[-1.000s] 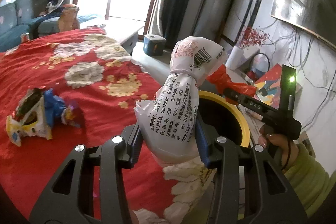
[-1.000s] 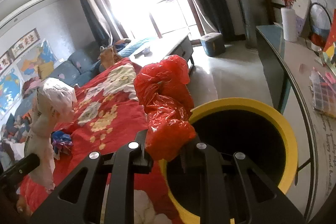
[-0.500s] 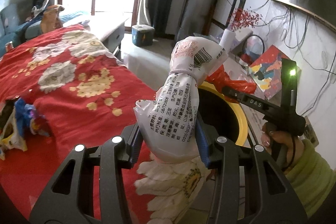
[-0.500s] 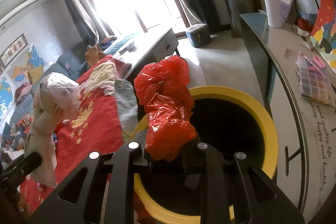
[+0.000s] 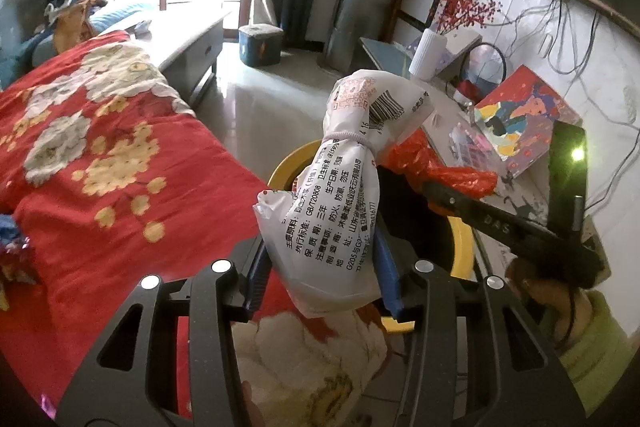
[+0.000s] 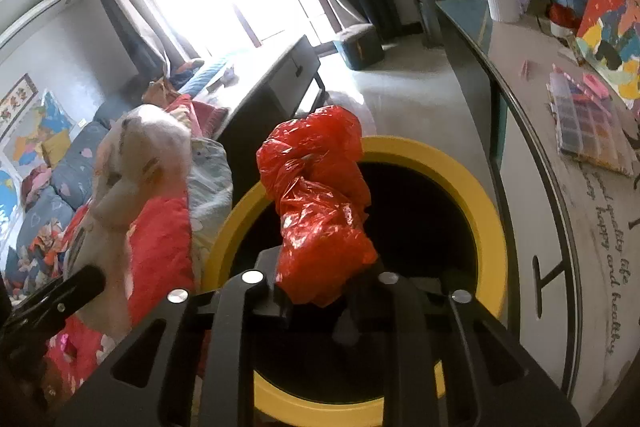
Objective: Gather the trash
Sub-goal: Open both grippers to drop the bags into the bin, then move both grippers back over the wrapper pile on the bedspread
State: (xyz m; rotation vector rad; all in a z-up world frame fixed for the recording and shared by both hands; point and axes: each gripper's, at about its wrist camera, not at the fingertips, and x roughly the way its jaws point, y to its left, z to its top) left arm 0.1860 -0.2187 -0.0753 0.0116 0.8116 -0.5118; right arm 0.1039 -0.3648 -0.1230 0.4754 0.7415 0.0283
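Note:
My left gripper (image 5: 320, 269) has a knotted white plastic bag (image 5: 344, 195) with black print upright between its blue pads, and its jaws are opening slightly. It hangs over the bed edge beside the yellow-rimmed black bin (image 5: 284, 167). My right gripper (image 6: 324, 291) has a crumpled red plastic bag (image 6: 320, 203) between its fingers, right over the bin's dark mouth (image 6: 492, 227). Its jaws are opening, and the bag still stands between them, touching both. The white bag (image 6: 136, 163) shows at the left in the right wrist view, and the red bag (image 5: 440, 167) behind it in the left wrist view.
A red flowered bedspread (image 5: 100, 167) lies left of the bin, with wrappers (image 5: 8, 239) at its far left edge. A desk (image 6: 560, 187) with a vase, a painting and a bead box runs along the right. A green-sleeved hand (image 5: 580, 339) holds the right gripper.
Both grippers moved from over the bedspread toward the bin. The right one now hangs over its mouth with its jaws a little wider. The left one reached the bed edge with the white bag.

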